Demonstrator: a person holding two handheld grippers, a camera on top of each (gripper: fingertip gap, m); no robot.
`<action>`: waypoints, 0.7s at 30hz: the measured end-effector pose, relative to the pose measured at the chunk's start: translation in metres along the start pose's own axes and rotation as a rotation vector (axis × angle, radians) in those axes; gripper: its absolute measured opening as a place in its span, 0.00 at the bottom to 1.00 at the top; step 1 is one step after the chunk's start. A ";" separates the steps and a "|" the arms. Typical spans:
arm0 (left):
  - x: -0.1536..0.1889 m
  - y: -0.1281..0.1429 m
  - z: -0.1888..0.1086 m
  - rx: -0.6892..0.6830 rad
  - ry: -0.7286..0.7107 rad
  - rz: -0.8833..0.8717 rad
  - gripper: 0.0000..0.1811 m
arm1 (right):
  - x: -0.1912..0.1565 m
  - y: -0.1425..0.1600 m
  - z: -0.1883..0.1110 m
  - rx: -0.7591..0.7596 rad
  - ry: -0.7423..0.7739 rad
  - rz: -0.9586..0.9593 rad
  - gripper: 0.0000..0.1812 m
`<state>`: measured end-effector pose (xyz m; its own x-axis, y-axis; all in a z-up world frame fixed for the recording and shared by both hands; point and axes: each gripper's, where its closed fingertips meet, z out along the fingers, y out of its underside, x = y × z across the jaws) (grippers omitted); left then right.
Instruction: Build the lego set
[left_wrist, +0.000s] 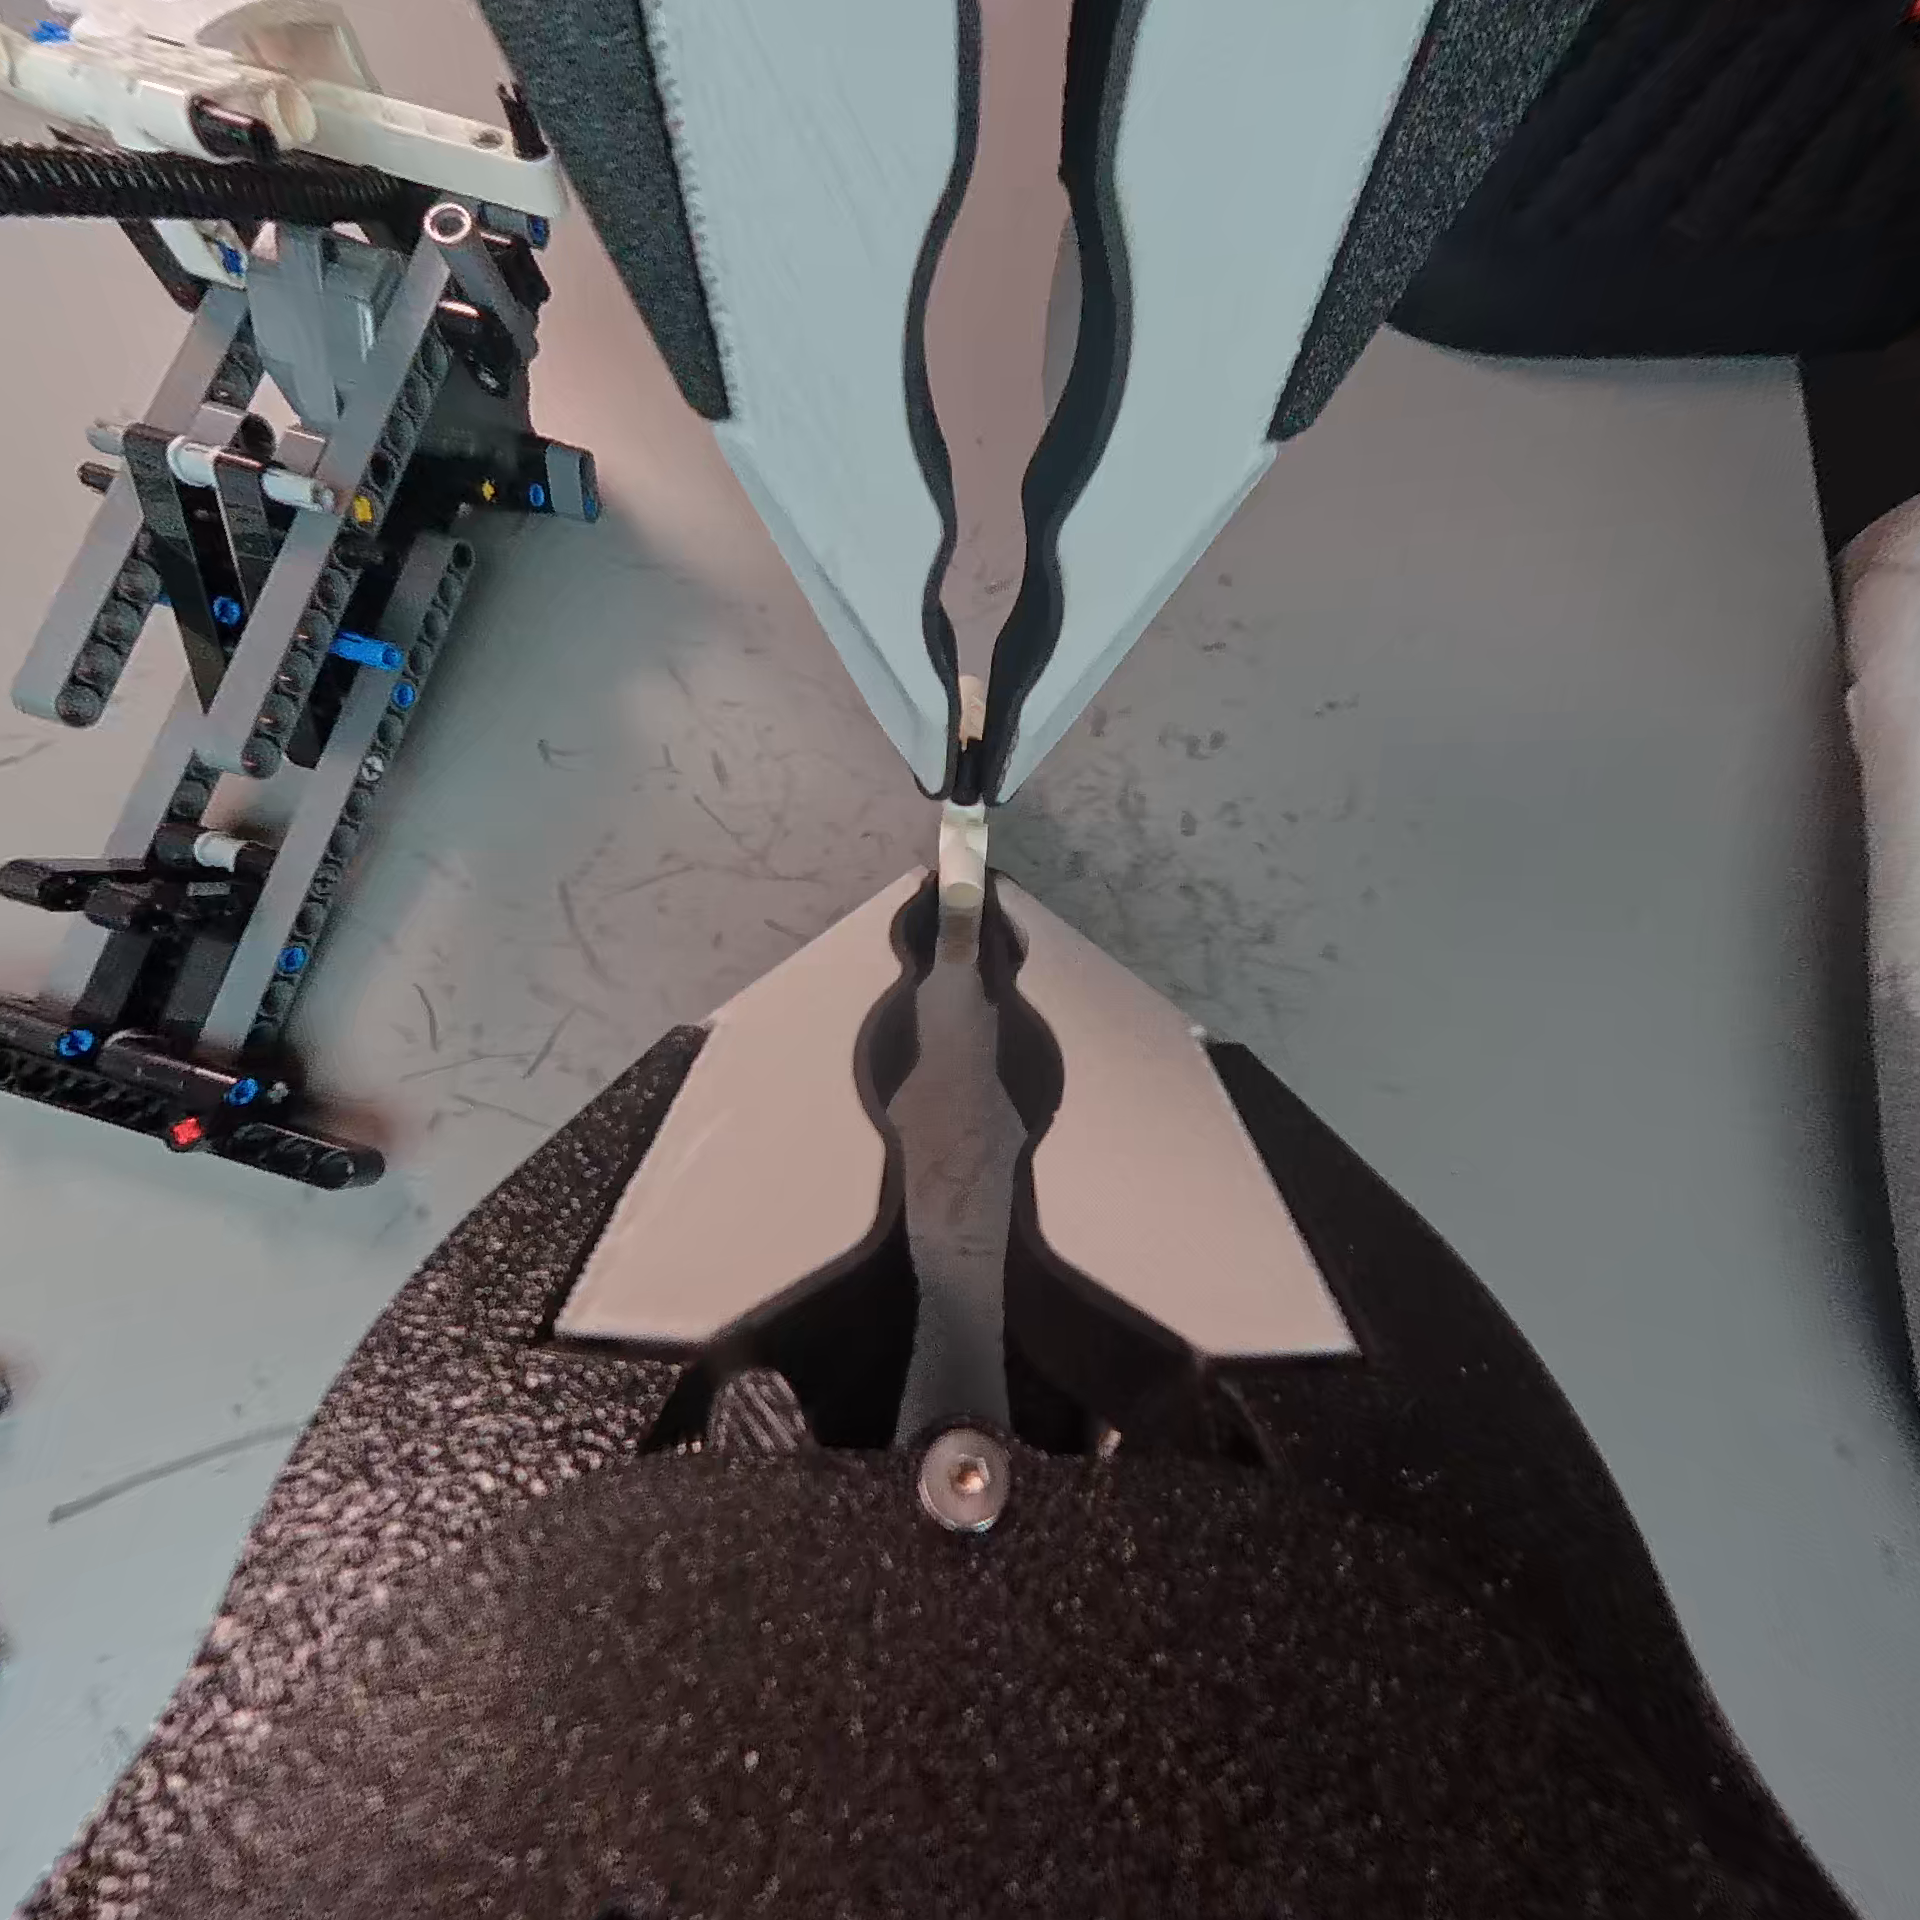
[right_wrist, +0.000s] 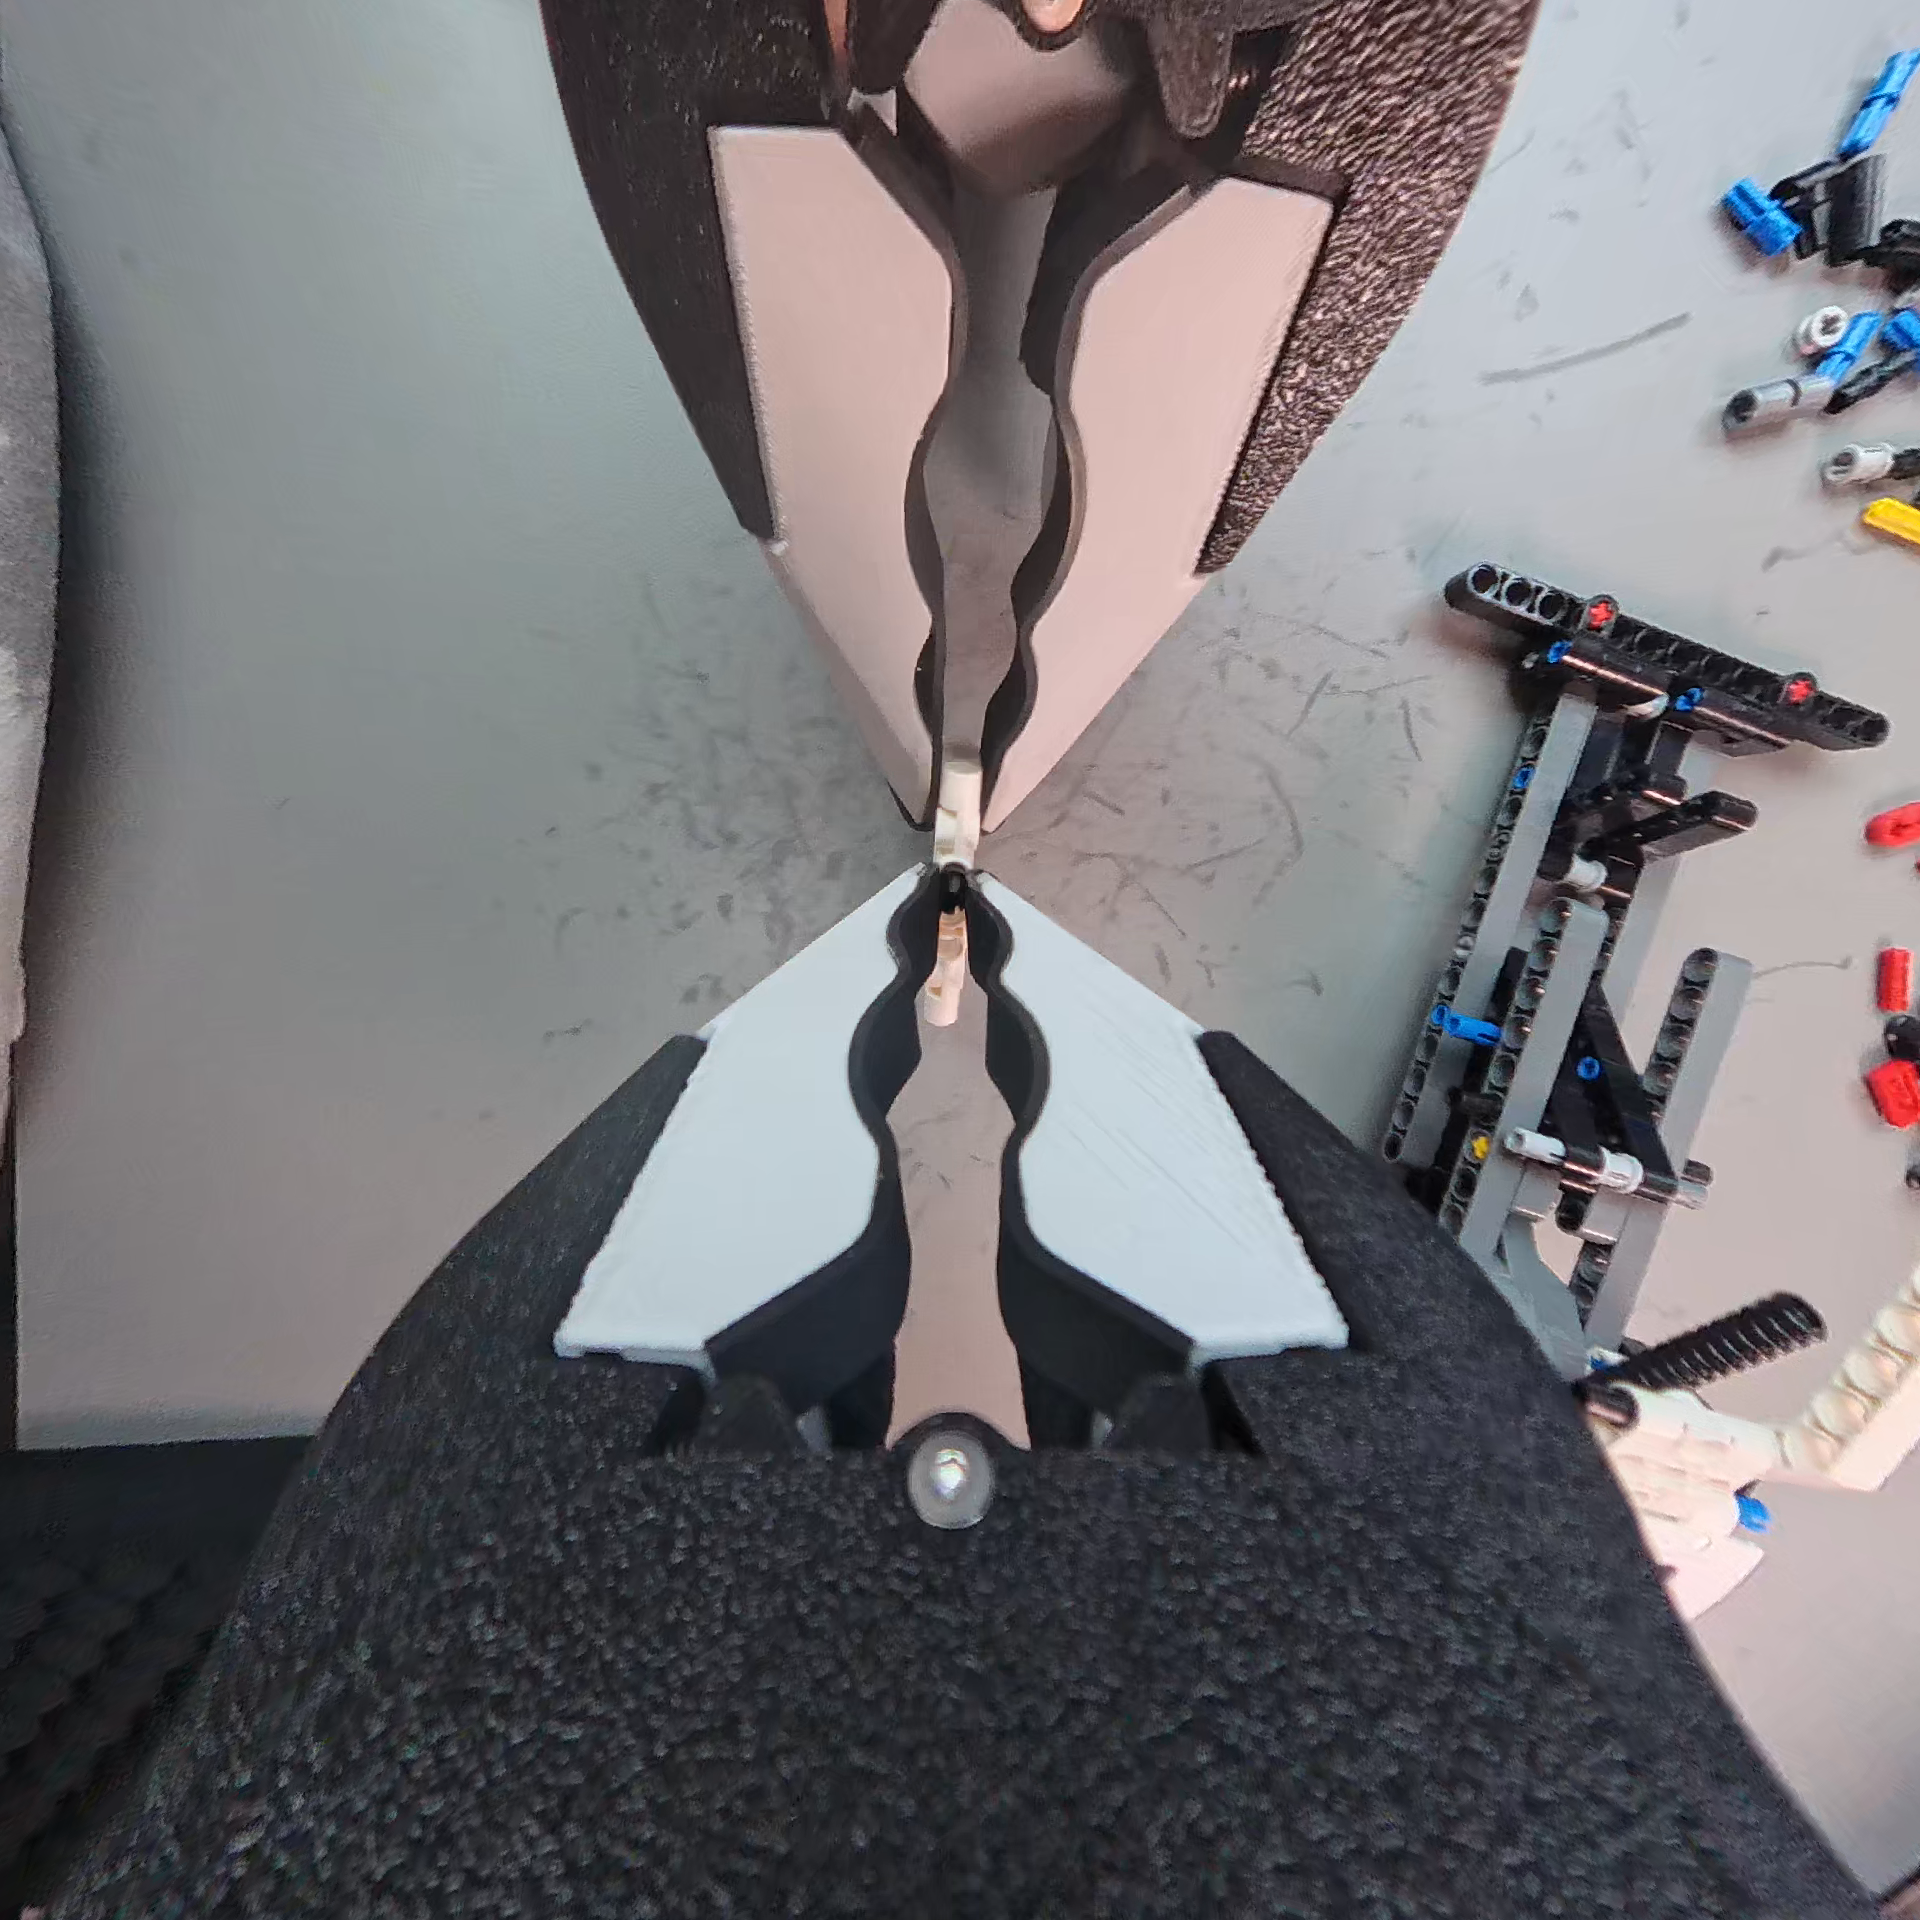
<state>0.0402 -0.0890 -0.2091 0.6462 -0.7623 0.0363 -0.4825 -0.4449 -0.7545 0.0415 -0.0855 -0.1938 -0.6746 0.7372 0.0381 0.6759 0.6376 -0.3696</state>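
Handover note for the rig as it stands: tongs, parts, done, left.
Left tongs: shut on a small white connector.
Right tongs: shut on a tan pin; a short black piece sits at their tips.
The two tongs meet tip to tip above the table, parts lined up end to end; I cannot tell if they are seated.
Chassis: partly built, lying on the table to the side, untouched.
Loose parts: beyond the chassis.
Left: finish the join, then fit it to the chassis.

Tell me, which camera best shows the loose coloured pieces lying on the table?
The right wrist view: loose blue, red and yellow pieces lie along its right edge. The left wrist view shows none, only the half-built model.
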 end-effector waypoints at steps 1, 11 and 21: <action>0.000 0.001 0.000 -0.013 -0.013 0.025 0.03 | 0.000 -0.001 0.001 -0.009 -0.003 -0.011 0.02; -0.001 0.004 -0.001 -0.015 -0.015 0.004 0.03 | 0.001 -0.003 0.004 0.024 0.001 0.034 0.02; -0.005 0.000 -0.003 0.002 -0.017 -0.001 0.04 | 0.006 -0.007 -0.012 0.177 0.095 0.116 0.02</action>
<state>0.0353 -0.0869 -0.2067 0.6567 -0.7538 0.0252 -0.4812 -0.4445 -0.7556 0.0361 -0.0825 -0.1800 -0.5586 0.8265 0.0697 0.6792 0.5041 -0.5335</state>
